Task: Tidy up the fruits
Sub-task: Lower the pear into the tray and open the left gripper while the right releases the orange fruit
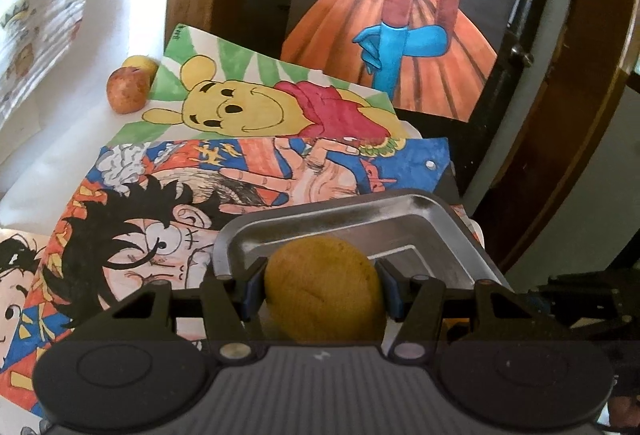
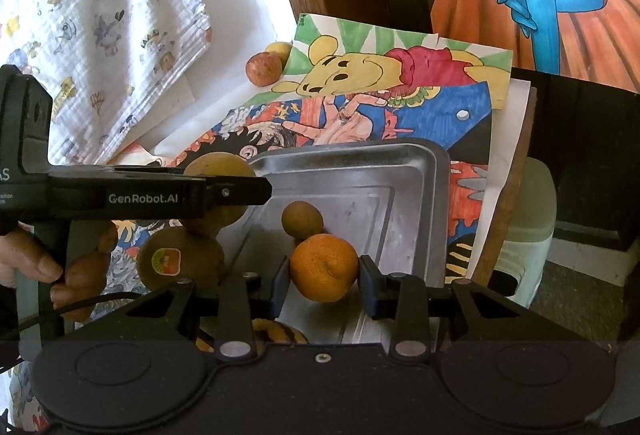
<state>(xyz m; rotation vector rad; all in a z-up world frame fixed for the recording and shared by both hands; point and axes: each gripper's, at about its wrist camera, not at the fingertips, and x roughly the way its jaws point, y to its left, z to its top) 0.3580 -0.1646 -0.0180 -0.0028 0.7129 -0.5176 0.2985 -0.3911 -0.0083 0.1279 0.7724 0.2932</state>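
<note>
While left gripper (image 1: 322, 289) clamps brown fruit (image 1: 324, 291), apples (image 1: 126, 89) beyond drawings (image 1: 248, 103)

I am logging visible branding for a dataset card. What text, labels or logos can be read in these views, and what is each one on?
"GenRobot.AI": white print on the side of the left gripper, seen in the right wrist view.
"AS": cut-off letters on that gripper's body, near the left edge; the small print under it is unreadable.
Sticker on the kiwi: too small to read.
Writing at the bear drawing's corner: blurred.
</note>
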